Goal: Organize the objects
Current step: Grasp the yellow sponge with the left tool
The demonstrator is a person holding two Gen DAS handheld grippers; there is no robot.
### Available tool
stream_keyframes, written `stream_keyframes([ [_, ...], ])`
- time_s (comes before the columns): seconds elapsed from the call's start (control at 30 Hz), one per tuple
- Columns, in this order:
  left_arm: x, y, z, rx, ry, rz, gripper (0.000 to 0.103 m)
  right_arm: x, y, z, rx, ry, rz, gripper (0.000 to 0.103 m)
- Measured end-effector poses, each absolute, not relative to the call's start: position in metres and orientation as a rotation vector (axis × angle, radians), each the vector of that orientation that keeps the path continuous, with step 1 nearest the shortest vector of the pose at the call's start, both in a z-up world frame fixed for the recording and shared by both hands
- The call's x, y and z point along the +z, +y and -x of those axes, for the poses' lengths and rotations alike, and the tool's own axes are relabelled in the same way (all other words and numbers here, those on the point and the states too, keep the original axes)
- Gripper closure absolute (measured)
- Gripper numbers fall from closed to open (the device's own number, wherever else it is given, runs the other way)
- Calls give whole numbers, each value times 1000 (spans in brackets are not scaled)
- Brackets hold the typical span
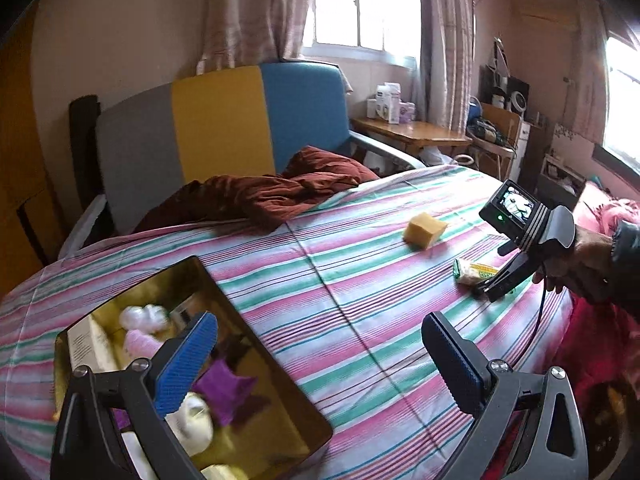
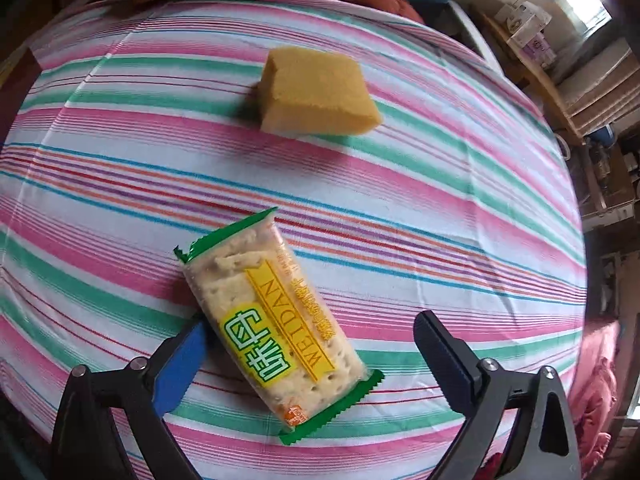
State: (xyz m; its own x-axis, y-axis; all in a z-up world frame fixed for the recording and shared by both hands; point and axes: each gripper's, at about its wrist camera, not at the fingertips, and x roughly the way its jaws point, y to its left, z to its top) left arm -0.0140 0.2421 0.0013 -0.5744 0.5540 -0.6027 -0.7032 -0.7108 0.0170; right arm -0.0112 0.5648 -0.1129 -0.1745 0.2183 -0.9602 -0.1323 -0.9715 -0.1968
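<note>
Left wrist: cracker pack half behind right gripper, tin contents blurry.

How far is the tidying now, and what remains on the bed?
Done: several items already lie in the gold tin. In hand: nothing is gripped; the open right gripper straddles the cracker packet, pads not pressing. Left: that packet and the yellow sponge lie on the striped sheet.

The right gripper points steeply down with its jaws spread wide. The left gripper tilts gently down, jaws wide too. A hand grasps the right gripper's handle.
</note>
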Motion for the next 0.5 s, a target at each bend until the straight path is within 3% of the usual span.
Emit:
stream_keyframes([
  [0.5, -30, 333, 28, 2177, 537, 856, 0, -114, 571, 1, 2291, 49, 1838, 5],
])
